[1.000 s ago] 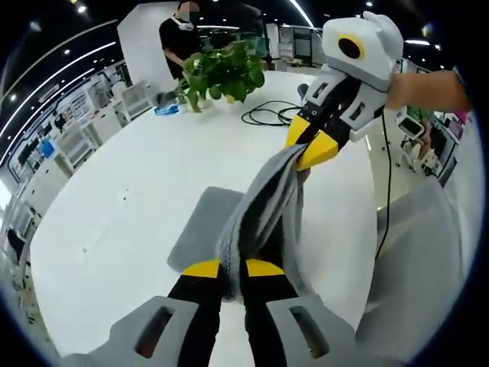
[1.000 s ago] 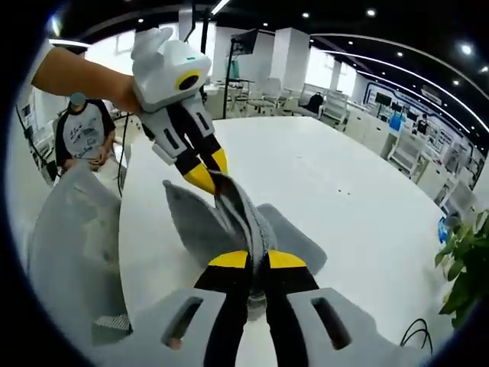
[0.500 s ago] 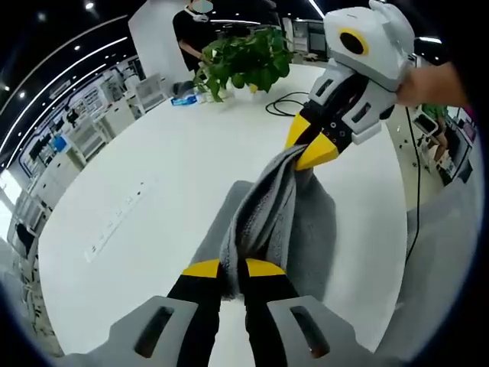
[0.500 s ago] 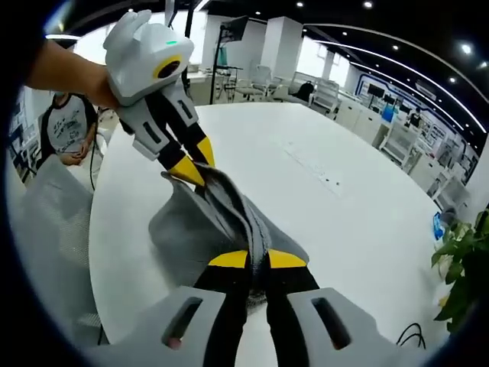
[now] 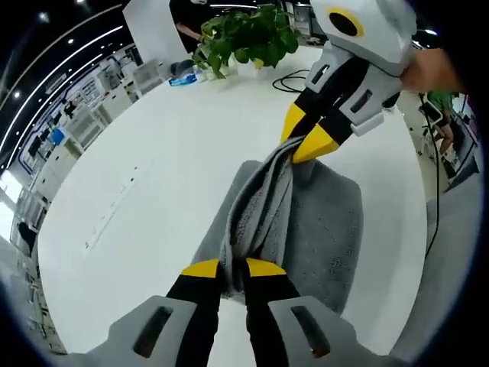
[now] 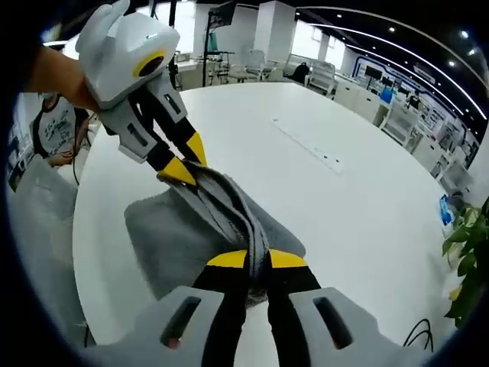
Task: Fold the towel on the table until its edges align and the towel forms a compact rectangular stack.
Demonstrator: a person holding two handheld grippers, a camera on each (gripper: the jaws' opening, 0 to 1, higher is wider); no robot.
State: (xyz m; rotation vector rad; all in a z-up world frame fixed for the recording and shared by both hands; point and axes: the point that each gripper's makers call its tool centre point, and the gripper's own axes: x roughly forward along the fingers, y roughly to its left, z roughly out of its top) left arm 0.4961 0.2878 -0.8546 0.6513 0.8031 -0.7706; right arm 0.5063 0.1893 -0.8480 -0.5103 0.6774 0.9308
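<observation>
Left gripper view: the left gripper point(image 5: 233, 269) is rising from the bottom centre, its two yellow-tipped jaws clamping together on a bunched edge of the grey towel point(image 5: 306, 229).
Second claw, same view: the right gripper point(image 5: 306, 141) is reaching in from the upper right, its jaws pinching the far end of that gathered edge.
Right gripper view: the right gripper point(image 6: 256, 260) is closing on the towel point(image 6: 176, 245) at the bottom centre; the left gripper point(image 6: 183, 160) is entering from the upper left and gripping the other end.
Towel count: one. A ridge of it is stretching taut between the two claws, while the rest is lying on the white table point(image 5: 153, 176) below, at frame centre in both views.
Table count: one, white, round-edged, also showing in the right gripper view point(image 6: 351, 199).
Plants: one leafy potted plant point(image 5: 244, 34) is sitting at the top centre of the left gripper view; foliage point(image 6: 466, 267) is showing at the right edge of the right gripper view.
Cable: one black cable point(image 5: 294, 76) is lying on the table just beside the plant.
Hands: one hand point(image 5: 432, 73) is holding the right gripper at the upper right; one hand point(image 6: 57, 76) is holding the left gripper at the upper left.
Bystander: one person point(image 6: 53, 134) is standing at the left edge of the right gripper view.
</observation>
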